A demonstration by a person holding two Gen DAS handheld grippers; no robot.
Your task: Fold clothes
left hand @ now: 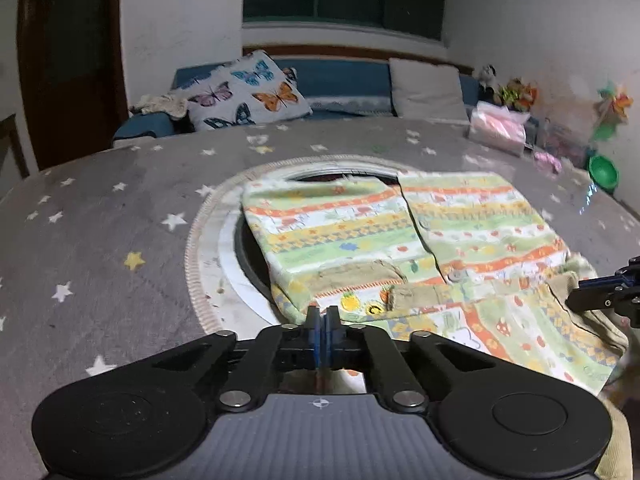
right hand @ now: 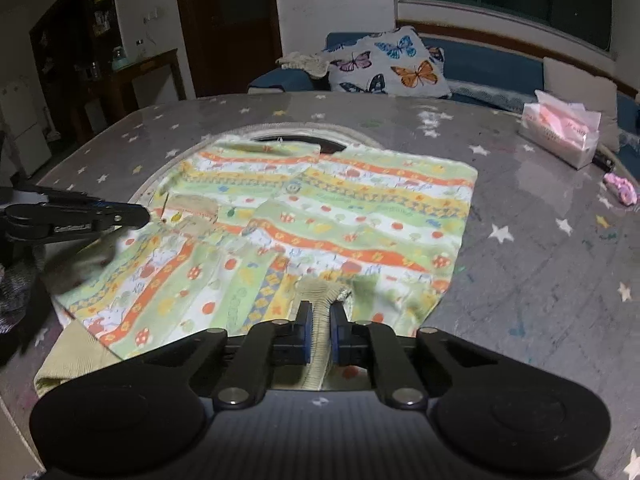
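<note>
A small jacket point(left hand: 460, 232) with green, orange and yellow printed stripes and a beige corduroy lining lies spread on the grey star-patterned table point(left hand: 100, 240). Its near part is folded up over itself. My left gripper point(left hand: 321, 316) is shut on the jacket's near left edge. In the right wrist view the same jacket point(right hand: 340, 216) fills the middle, and my right gripper point(right hand: 321, 316) is shut on a ribbed beige edge of it. Each gripper shows in the other's view: the right gripper point(left hand: 600, 296) at the jacket's right side, the left gripper point(right hand: 132, 216) at its left side.
Partly under the jacket is a round trimmed opening point(left hand: 224, 240) in the table cover. A pink tissue pack point(right hand: 560, 132), a small pink item point(right hand: 622, 192) and a green bowl point(left hand: 604, 172) sit at the table's far right. A blue sofa with a butterfly pillow point(left hand: 248, 92) stands behind.
</note>
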